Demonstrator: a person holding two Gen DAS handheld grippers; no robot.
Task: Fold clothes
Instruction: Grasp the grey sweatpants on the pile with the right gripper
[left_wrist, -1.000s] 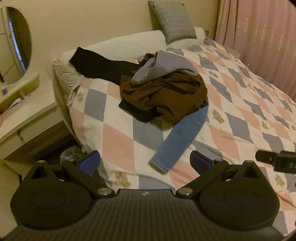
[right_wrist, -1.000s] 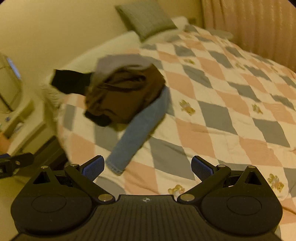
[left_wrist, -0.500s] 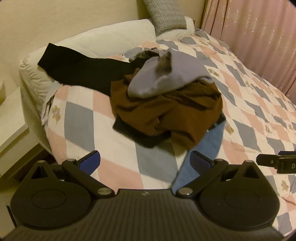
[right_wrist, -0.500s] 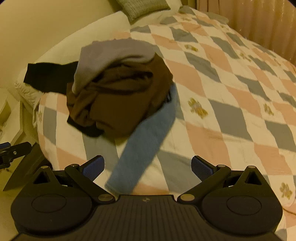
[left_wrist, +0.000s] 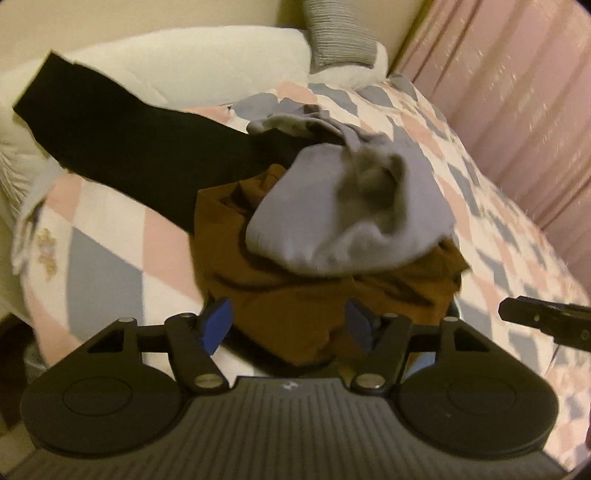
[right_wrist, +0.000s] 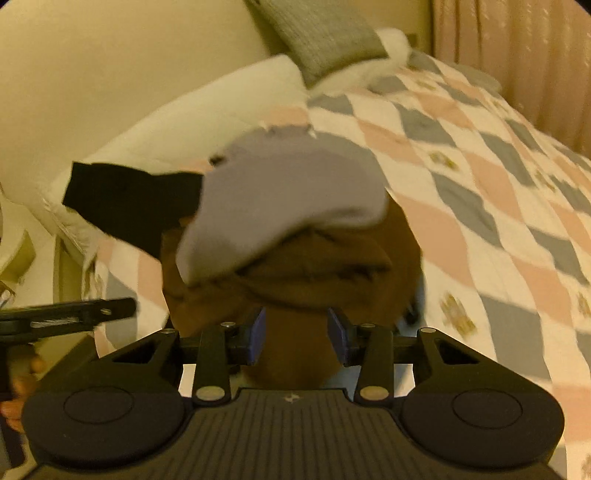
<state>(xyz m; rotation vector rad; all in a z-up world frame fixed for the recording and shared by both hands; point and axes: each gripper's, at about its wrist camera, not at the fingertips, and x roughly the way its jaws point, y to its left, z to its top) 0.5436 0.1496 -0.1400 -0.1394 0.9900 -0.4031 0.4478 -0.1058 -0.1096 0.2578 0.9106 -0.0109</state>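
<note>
**Both grippers at the clothes pile on the bed**

A heap of clothes sits on the checked quilt (left_wrist: 110, 266) of the bed, near its pillow end. A grey garment (left_wrist: 351, 218) lies on top of a crumpled brown garment (left_wrist: 295, 306), and a black garment (left_wrist: 122, 147) stretches from under the heap toward the white pillow (left_wrist: 192, 62).

The left gripper (left_wrist: 290, 323) has its fingers spread wide, one either side of the brown garment's near edge, not clamped. The right gripper (right_wrist: 295, 334) has its fingers part open around the same brown cloth (right_wrist: 295, 350); whether they touch it is unclear through the blur. A patterned cushion (right_wrist: 317, 33) leans at the headboard.
</note>
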